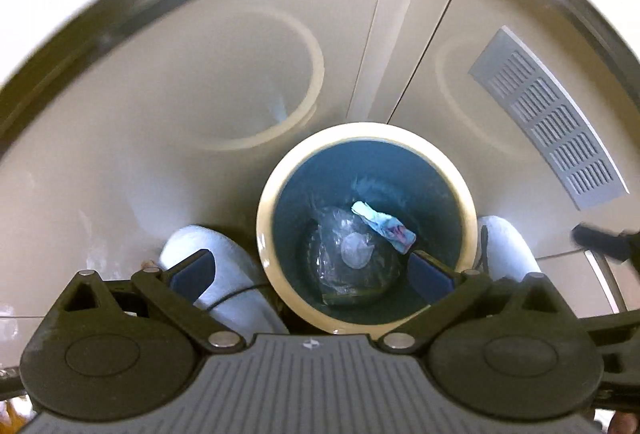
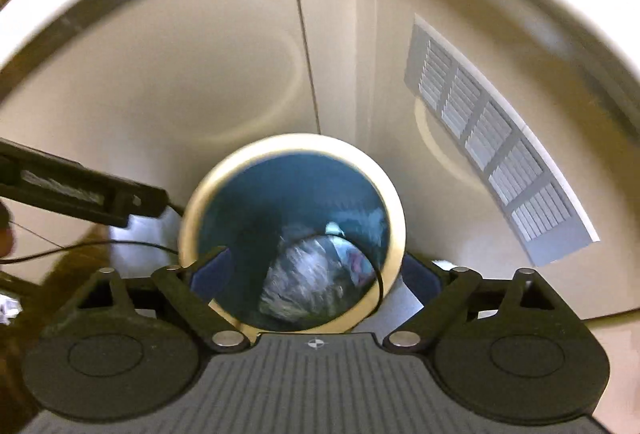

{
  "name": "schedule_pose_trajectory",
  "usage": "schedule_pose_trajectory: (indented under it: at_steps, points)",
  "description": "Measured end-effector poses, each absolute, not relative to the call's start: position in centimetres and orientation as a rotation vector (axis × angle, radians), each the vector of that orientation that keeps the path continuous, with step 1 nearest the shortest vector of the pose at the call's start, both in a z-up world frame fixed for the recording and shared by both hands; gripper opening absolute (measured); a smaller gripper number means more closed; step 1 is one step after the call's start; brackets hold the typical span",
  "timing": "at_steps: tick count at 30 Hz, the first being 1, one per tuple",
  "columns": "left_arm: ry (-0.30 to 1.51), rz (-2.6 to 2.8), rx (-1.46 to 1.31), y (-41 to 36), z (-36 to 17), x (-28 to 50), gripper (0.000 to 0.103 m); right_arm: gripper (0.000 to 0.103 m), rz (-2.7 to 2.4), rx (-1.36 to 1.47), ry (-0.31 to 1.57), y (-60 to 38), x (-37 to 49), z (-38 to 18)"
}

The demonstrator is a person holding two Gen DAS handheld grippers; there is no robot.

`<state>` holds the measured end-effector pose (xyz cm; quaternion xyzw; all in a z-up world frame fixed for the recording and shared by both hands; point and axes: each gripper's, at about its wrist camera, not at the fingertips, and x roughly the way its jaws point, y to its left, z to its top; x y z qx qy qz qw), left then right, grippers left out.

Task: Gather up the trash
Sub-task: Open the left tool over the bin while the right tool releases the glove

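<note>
A round bin with a cream rim (image 1: pixel 267 218) and a blue inside stands on the floor below both grippers. At its bottom lie crumpled clear plastic (image 1: pixel 348 254) and a white, blue and pink wrapper (image 1: pixel 384 226). My left gripper (image 1: pixel 312 272) hangs above the bin mouth, open wide, with nothing between its fingers. In the blurred right wrist view the bin rim (image 2: pixel 396 210) and the clear plastic (image 2: pixel 304 274) show again. My right gripper (image 2: pixel 314 270) is also open and empty above the bin. The left gripper's body (image 2: pixel 80 190) reaches in from the left there.
Glossy cream cabinet doors (image 1: pixel 200 74) rise behind the bin, with a grey vent grille (image 1: pixel 552 118) at the right. The person's white shoes (image 1: pixel 240 286) (image 1: pixel 508 246) stand either side of the bin. A black cable (image 2: pixel 376 274) loops across the bin mouth.
</note>
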<state>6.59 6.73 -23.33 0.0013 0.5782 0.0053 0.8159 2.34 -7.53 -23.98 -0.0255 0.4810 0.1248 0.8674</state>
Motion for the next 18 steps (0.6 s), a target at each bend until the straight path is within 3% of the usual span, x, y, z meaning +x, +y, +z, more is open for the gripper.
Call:
schedule_pose_trajectory:
  at_steps: [5, 18]
  points:
    - [1.148, 0.015, 0.002, 6.4, -21.4, 4.8, 0.103, 0.098, 0.231, -0.123, 0.844, -7.2, -0.1, -20.4]
    - [0.989, -0.026, 0.03, 6.6, -15.7, 1.1, 0.103, 0.098, 0.309, -0.04, 0.724, -8.7, -4.0, -14.4]
